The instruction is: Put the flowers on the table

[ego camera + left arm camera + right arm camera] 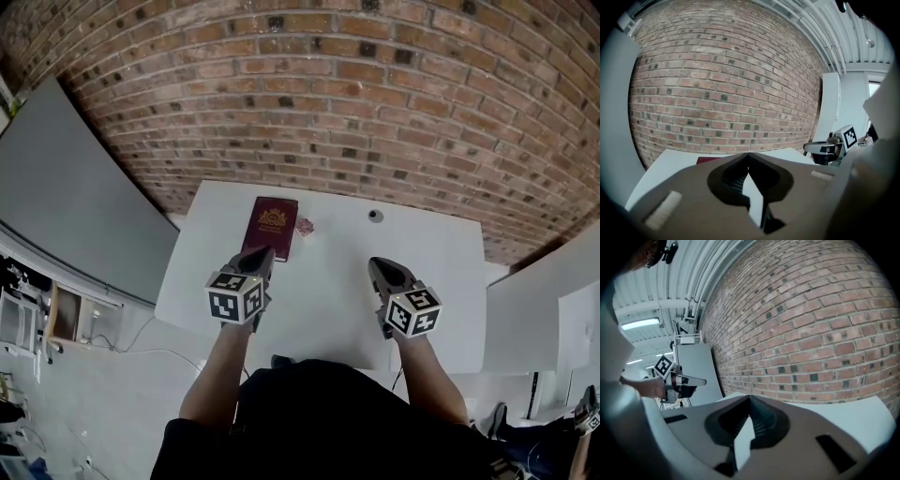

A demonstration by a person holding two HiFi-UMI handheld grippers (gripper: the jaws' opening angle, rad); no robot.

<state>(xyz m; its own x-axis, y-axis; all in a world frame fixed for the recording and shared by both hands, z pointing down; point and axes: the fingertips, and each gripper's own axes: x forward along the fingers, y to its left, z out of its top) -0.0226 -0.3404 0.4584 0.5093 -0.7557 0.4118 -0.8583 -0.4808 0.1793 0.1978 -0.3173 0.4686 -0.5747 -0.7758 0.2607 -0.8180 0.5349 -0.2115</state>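
While both arms reach over the white table (pixel 328 291), the left gripper (pixel 262 253) hovers clenched and empty, its tip overlapping the near end of a dark red booklet (pixel 272 220) with a gold crest. Just right of the booklet lie the small pinkish flowers (pixel 305 226), then a small dark round object (pixel 375 215). The right gripper (pixel 377 264) is likewise closed on nothing.

The head camera looked steeply down from well above on the white rectangular table (pixel 328 300) and red brick wall (pixel 328 94). Cameras on the left claw (pixel 262 253) and right claw (pixel 375 264) sat low over the table, facing that wall, each glimpsing the other.
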